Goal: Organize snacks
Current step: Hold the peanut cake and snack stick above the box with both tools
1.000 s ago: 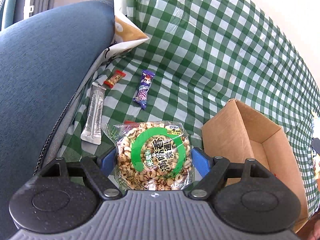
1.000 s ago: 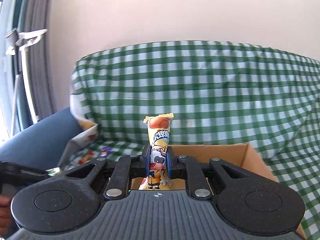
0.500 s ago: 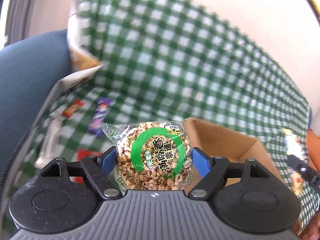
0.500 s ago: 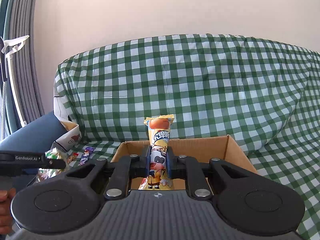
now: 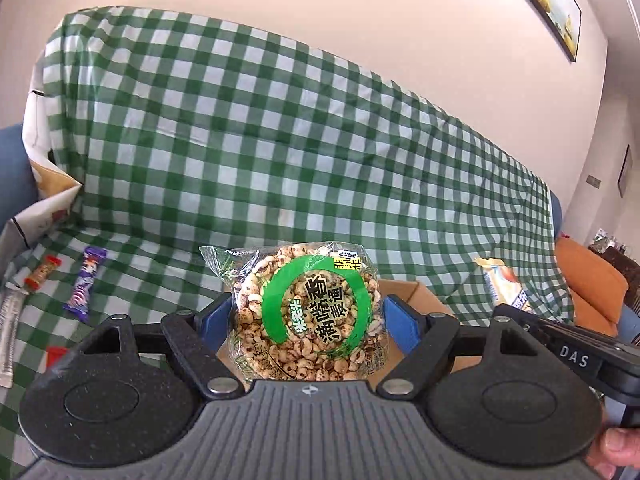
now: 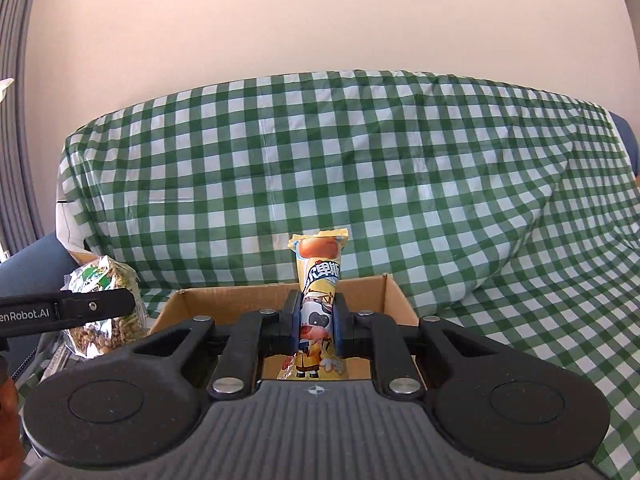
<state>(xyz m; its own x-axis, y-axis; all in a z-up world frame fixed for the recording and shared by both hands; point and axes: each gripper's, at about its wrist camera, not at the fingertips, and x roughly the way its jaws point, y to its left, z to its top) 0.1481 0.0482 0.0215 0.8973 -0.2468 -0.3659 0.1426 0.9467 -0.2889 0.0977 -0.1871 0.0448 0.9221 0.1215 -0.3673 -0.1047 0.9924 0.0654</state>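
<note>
My left gripper (image 5: 306, 320) is shut on a clear bag of puffed grain rings (image 5: 308, 280) with a green circle label; the blue pads press on both its sides. It hangs just before the near left corner of the open cardboard box (image 5: 416, 292). My right gripper (image 6: 317, 320) is shut on a yellow snack stick (image 6: 318, 272) with a cartoon cow, held upright over the box (image 6: 224, 300). The right wrist view shows the grain bag (image 6: 104, 280) at the left of the box. In the left wrist view the yellow stick (image 5: 502, 284) appears at the right.
A green checked cloth (image 5: 280, 140) covers the sofa seat and back. To the left of the box lie a purple bar (image 5: 86, 284), a small red sweet (image 5: 42, 274) and a silver sachet (image 5: 10, 320). A white paper bag (image 5: 44, 184) stands far left, an orange cushion (image 5: 592, 284) far right.
My left gripper has swung right and risen with the grain bag, from over the loose snacks to the box's edge. The right gripper has shifted slightly with the yellow stick over the box.
</note>
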